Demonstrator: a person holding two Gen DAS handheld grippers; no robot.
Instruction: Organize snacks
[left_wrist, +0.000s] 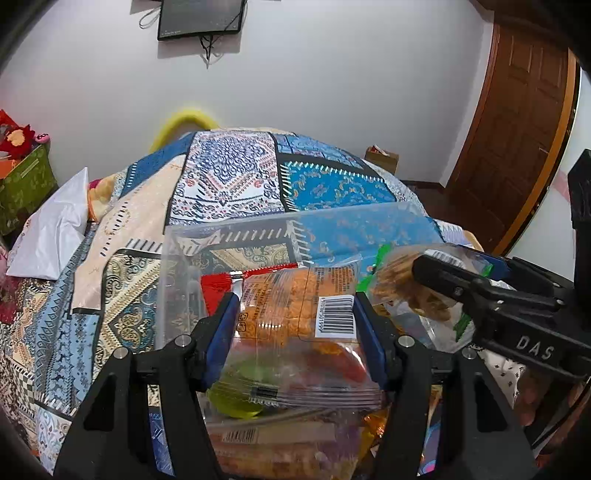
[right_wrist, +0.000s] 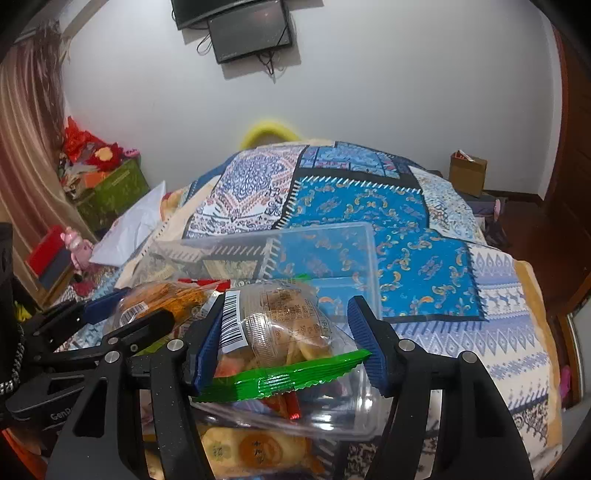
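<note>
Left gripper (left_wrist: 293, 334): jaws spread, an orange snack packet (left_wrist: 295, 314) lying between the pads over the clear plastic box (left_wrist: 229, 236); whether the pads bear on it cannot be told. Advice: lower each packet flat into the box, let go only once it rests on the pile.

Right gripper (right_wrist: 291, 341): jaws parted, left pad touching the green-edged packet (right_wrist: 280, 373), right pad apart from it. The packet sits on the box contents, just ahead of the fingers.
</note>
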